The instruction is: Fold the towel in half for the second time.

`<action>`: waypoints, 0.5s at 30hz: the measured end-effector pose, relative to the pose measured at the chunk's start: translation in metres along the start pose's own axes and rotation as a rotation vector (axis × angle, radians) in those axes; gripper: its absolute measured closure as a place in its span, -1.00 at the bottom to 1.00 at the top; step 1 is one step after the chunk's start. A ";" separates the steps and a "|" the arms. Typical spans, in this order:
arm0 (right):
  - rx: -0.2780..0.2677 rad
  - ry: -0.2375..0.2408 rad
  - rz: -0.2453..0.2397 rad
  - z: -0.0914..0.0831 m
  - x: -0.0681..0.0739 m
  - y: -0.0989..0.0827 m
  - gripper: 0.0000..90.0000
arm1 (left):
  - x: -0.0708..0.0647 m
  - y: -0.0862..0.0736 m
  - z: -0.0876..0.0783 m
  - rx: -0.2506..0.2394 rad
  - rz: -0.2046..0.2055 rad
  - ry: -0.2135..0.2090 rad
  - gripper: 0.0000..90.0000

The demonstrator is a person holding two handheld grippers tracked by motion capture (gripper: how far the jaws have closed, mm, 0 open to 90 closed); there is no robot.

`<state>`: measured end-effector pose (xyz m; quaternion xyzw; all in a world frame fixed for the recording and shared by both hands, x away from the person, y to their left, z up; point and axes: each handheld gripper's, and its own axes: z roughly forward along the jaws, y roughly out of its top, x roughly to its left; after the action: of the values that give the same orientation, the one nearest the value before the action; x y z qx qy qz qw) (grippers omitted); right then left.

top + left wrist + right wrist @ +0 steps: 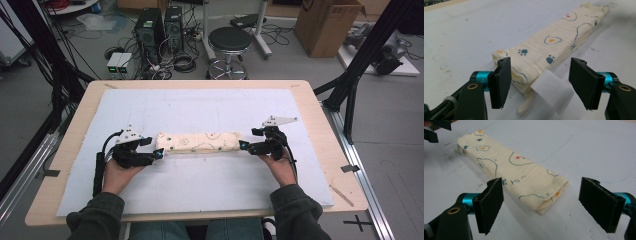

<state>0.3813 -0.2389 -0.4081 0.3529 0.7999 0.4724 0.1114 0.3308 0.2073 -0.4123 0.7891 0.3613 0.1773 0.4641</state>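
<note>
**Both grippers loose at the ends of the folded cloth**

My left gripper (pixel 159 153) sits at the left end of the folded cloth (pixel 198 142), which lies as a long, narrow bundle across the middle of the white mat (pixel 200 105) on the wooden table (pixel 80 115). In the left gripper view its jaws stand apart, one on each side of the near end of the cloth (pixel 544 52); the left pad sits right against the cloth's edge, though I cannot tell whether it touches — the right pad is clear of it. A white tag (pixel 551 91) sticks out from that end between the jaws, and a loose cream loop hangs just below it. Nothing is clamped.

The cloth is cream with paw prints, fried eggs and dark line drawings, folded several layers thick and resting flat on the mat.

My right gripper (pixel 244 146) is at the cloth's right end. In the right gripper view its jaws are wide apart, the folded end of the cloth (pixel 511 175) lying between them — neither pad presses on it. My other gripper (pixel 434 130) shows at the far end, top left.
</note>
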 end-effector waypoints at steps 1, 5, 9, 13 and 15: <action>0.002 0.001 0.006 -0.001 0.000 -0.001 -0.59 | 0.000 0.000 -0.001 0.000 0.000 -0.002 -0.22; -0.003 0.001 0.004 -0.002 0.002 -0.002 -0.59 | -0.002 -0.002 -0.003 -0.003 0.005 -0.006 -0.23; 0.008 -0.002 -0.002 -0.001 0.004 -0.005 -0.60 | -0.006 -0.002 -0.003 0.012 0.017 -0.008 -0.25; 0.003 -0.006 -0.007 -0.004 0.004 -0.006 -0.63 | -0.008 -0.002 -0.006 0.010 0.027 -0.013 -0.25; 0.003 -0.007 -0.002 -0.007 0.006 -0.006 -0.65 | -0.010 -0.002 -0.007 0.021 0.038 -0.010 -0.27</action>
<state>0.3703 -0.2412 -0.4090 0.3537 0.8007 0.4698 0.1141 0.3189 0.2050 -0.4103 0.8015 0.3459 0.1782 0.4540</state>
